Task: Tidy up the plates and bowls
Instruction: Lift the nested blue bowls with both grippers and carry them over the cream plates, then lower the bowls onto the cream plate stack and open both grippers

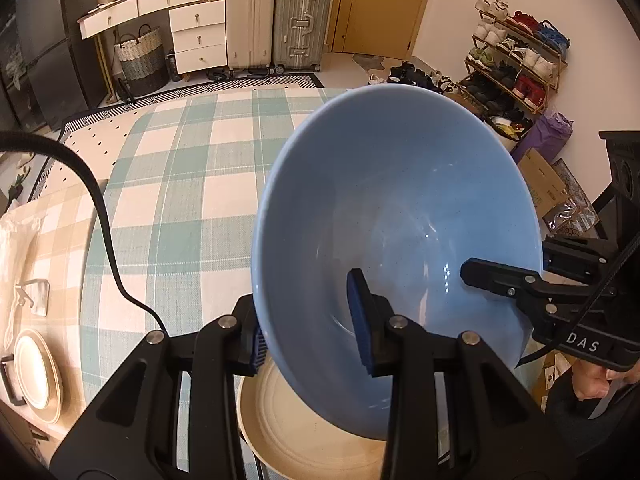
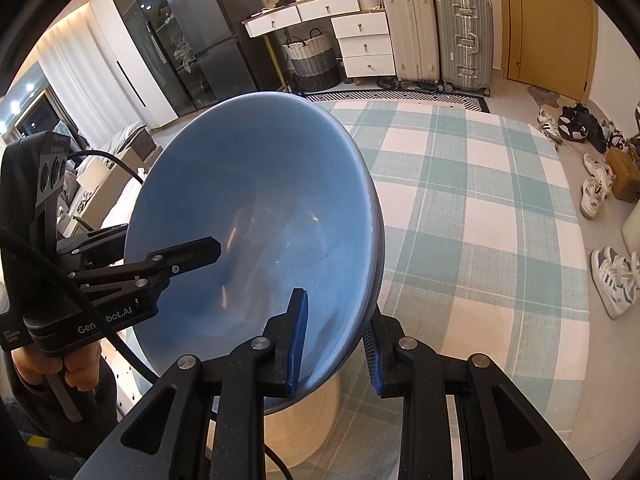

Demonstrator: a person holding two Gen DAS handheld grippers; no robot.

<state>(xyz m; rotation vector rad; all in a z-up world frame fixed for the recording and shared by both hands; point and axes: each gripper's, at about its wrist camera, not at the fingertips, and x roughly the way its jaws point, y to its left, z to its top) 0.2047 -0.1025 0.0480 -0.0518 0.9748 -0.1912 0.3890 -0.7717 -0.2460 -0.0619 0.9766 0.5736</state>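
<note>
A large blue bowl (image 1: 400, 240) is held tilted above a cream bowl (image 1: 304, 436) on the green checked tablecloth (image 1: 180, 184). My left gripper (image 1: 312, 320) is shut on the blue bowl's left rim, one blue pad inside and one outside. My right gripper (image 2: 336, 344) is shut on the opposite rim of the same blue bowl (image 2: 256, 232). Each gripper shows in the other's view, the right gripper (image 1: 520, 284) at the bowl's right edge and the left gripper (image 2: 152, 264) at its left edge. The cream bowl (image 2: 308, 420) sits below the blue one.
Stacked cream plates (image 1: 36, 376) lie at the far left on a beige checked cloth. A black cable (image 1: 100, 216) trails over the table. Suitcases (image 1: 280, 20), white drawers (image 1: 196, 36), a basket (image 1: 142, 60) and a shoe rack (image 1: 516, 64) stand beyond the table.
</note>
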